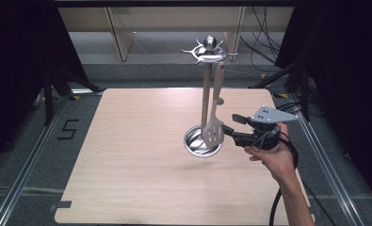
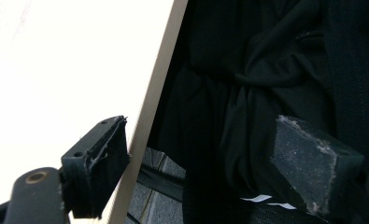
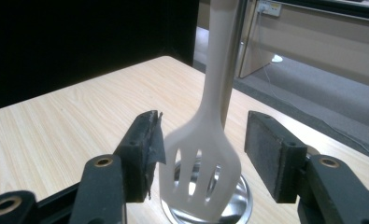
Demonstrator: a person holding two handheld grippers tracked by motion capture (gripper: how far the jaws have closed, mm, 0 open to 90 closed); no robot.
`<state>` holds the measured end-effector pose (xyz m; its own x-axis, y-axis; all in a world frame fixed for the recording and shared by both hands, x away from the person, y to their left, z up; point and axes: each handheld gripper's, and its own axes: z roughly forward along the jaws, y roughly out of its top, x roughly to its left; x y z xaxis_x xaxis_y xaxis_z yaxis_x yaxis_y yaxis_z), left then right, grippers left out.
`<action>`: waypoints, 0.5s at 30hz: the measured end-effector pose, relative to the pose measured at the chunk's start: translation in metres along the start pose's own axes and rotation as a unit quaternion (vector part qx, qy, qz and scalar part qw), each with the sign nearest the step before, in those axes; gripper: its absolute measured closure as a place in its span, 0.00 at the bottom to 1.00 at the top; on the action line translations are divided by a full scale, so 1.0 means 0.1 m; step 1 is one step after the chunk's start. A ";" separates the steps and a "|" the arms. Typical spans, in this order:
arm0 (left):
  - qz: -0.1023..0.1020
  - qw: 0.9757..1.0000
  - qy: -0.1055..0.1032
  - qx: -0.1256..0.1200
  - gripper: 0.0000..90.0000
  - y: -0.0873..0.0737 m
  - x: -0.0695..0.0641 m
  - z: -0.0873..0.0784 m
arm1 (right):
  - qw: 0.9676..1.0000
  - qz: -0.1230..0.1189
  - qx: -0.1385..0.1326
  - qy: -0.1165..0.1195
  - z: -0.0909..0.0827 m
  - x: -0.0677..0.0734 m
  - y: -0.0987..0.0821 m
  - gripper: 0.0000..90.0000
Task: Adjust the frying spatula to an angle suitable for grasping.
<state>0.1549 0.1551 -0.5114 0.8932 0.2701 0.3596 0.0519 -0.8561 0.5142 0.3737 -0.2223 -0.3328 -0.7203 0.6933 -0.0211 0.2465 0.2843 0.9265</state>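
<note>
1. We see a pale wooden table [image 1: 141,155] on a grey floor, with black curtains at both sides and loose cables beyond its far edge.
2. A metal rack [image 1: 205,94] stands right of the table's centre: a round shiny base [image 1: 195,143], an upright pole, and a ring of hooks at the top.
3. A pale slotted spatula [image 1: 213,127] hangs from a hook beside the pole, its blade low over the base. In the right gripper view, the blade [image 3: 202,172] partly hides the base and the pole behind it.
4. The right gripper [image 1: 233,127], held in a hand [image 1: 275,153], sits just right of the base. Its jaws stand wide, one on each side of the blade, and we see a gap at each pad.
5. The left gripper [image 2: 198,163] has its jaws wide with nothing between them; past them we see the table edge [image 2: 149,107] and dark cloth [image 2: 257,79].
</note>
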 end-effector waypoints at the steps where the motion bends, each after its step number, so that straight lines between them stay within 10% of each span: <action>1: -0.002 1.000 0.002 -0.006 0.20 0.00 0.00 0.01 | 1.000 -0.010 -0.008 -0.009 0.01 -0.01 -0.02 0.51; 15: -0.004 1.000 0.005 -0.011 0.20 0.00 0.00 0.01 | 0.999 0.001 0.032 0.000 0.01 0.00 -0.21 0.48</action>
<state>0.1549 0.1550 -0.5124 0.8884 0.2813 0.3628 0.0495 -0.8444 0.5335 0.3691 -0.2272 -0.3523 -0.7192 0.6946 -0.0186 0.2896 0.3240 0.9007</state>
